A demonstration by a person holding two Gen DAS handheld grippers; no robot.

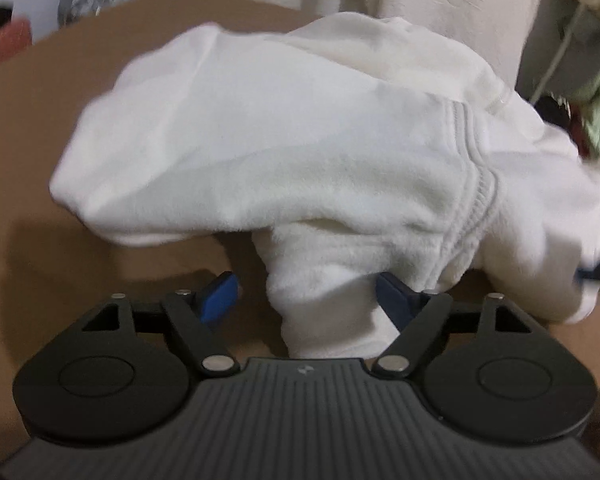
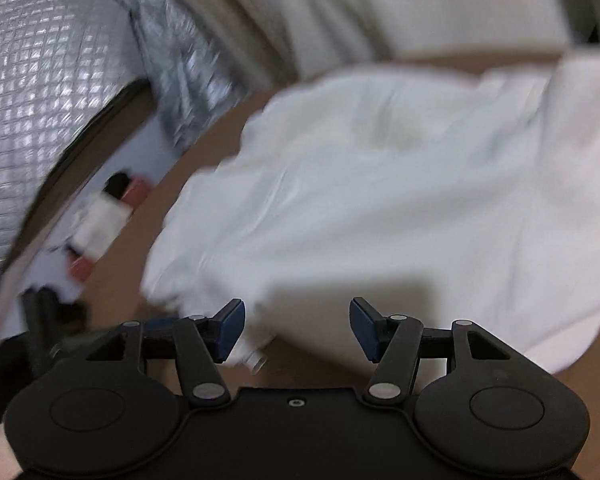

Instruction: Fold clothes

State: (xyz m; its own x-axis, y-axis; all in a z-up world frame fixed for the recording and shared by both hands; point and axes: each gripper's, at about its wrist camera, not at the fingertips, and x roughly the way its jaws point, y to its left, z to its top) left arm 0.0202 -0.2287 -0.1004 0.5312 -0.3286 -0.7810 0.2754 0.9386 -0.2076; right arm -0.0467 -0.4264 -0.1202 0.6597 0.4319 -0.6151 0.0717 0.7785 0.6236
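We see the white fleece garment heaped on the brown table, bare tabletop at nine o'clock. Our left gripper gapes, a fold hanging loose between its jaws; our right gripper stands open at the garment's near edge.

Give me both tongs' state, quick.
Left tongs: open, a fold of the white garment between the pads, not pinched.
Right tongs: open, holding nothing.

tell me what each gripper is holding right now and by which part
Nothing is held. The left gripper stands open with a fold of the white fleece garment lying loose between its fingers. The right gripper is open too, at the garment's near edge.
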